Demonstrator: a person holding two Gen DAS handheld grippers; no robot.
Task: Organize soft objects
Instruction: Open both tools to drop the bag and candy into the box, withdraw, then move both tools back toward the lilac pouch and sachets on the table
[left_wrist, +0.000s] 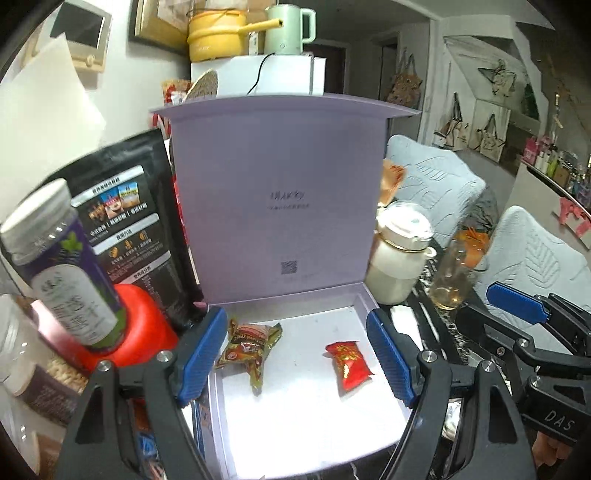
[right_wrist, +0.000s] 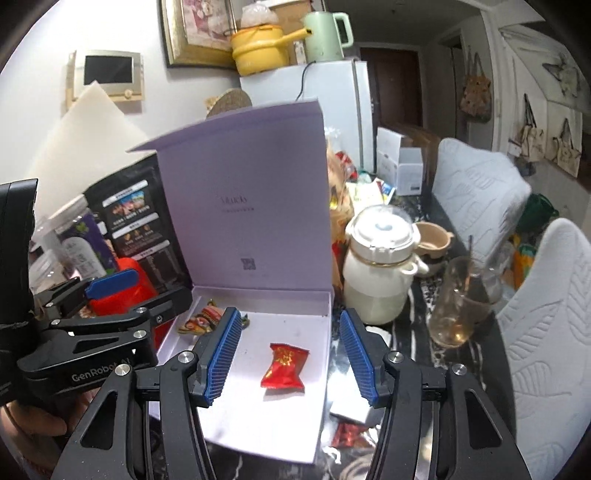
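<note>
Right now we are hovering both tools over the open lilac box (left_wrist: 364, 295), whose lid is standing upright behind the tray.

Starting at the left, our left gripper (left_wrist: 295, 354) is holding its fingers (left_wrist: 201, 354) spread, pinching nothing. Just inside the left finger, the green-and-gold snack packet (left_wrist: 247, 349) is lying on the box floor with its long axis running toward the lid.

Moving rightward, the red candy packet (right_wrist: 283, 367) is lying near the middle of the floor, tilted slightly, its long axis also running roughly front to back.

Our right gripper (right_wrist: 290, 356) is hanging directly above it, fingers (right_wrist: 356, 356) spread on either side and touching nothing.

Further right, another red wrapper (right_wrist: 347, 434) is lying on the dark tabletop (right_wrist: 413, 332) outside the box, nearest our right hand; we judge that the right hand would be collecting it next.
</note>
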